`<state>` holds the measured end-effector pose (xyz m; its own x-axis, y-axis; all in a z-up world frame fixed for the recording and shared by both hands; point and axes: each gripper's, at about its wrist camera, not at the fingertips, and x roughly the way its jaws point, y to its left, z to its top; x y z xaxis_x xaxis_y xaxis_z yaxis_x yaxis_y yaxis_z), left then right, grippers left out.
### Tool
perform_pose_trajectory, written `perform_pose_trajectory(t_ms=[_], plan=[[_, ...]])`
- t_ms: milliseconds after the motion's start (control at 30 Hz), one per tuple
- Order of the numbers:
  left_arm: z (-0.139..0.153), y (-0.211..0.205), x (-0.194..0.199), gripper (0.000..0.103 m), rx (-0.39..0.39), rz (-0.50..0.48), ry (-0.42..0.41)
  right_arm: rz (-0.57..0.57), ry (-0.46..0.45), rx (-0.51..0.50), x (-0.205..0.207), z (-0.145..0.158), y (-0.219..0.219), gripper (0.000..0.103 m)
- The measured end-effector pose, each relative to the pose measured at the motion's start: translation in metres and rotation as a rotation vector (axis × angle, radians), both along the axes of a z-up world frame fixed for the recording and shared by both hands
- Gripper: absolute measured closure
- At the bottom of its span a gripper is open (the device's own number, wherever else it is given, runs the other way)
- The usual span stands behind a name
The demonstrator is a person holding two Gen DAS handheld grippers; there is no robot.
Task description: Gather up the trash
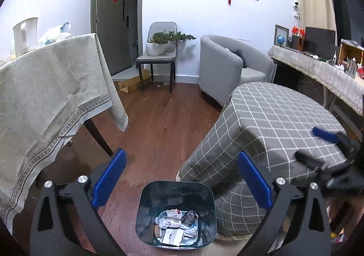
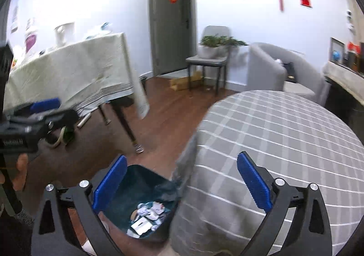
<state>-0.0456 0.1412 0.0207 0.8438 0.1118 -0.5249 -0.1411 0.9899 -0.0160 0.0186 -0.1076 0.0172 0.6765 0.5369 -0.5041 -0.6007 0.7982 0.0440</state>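
Observation:
A dark teal trash bin (image 1: 145, 206) stands on the wooden floor beside the round checked-cloth table (image 1: 284, 115). Several pieces of trash (image 1: 176, 225) lie at its bottom: crumpled foil, white paper, a small dark packet. My left gripper (image 1: 180, 176) is open and empty, hovering above the bin. My right gripper (image 2: 182, 182) is open and empty, above the bin (image 2: 127, 178) and the table's edge (image 2: 273, 124); the trash also shows there (image 2: 147, 217). The right gripper shows in the left wrist view (image 1: 327, 142) over the table. The left gripper shows in the right wrist view (image 2: 43, 110).
A table with a beige cloth (image 1: 45, 87) stands at left with a white kettle (image 1: 25, 35). A chair with a potted plant (image 1: 159, 44), a grey armchair (image 1: 227, 67), a cardboard box (image 1: 132, 83) and a cluttered side desk (image 1: 318, 67) line the far wall.

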Motion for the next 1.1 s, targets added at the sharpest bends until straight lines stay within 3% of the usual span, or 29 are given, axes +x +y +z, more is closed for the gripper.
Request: perform_pose_trajectory(t_ms=[333, 600, 1100], plan=[[-0.019, -0.014, 0.001, 0.003, 0.024, 0.029, 0.025, -0.186, -0.024, -0.008, 0.010, -0.001, -0.078, 0.003], [-0.016, -0.028, -0.003, 0.003, 0.027, 0.026, -0.016, -0.198, -0.010, 0.009, 0.007, -0.003, -0.106, 0.003], [-0.026, -0.040, 0.004, 0.003, 0.007, 0.028, 0.009, -0.175, 0.005, 0.040, 0.004, 0.000, -0.122, 0.003]])
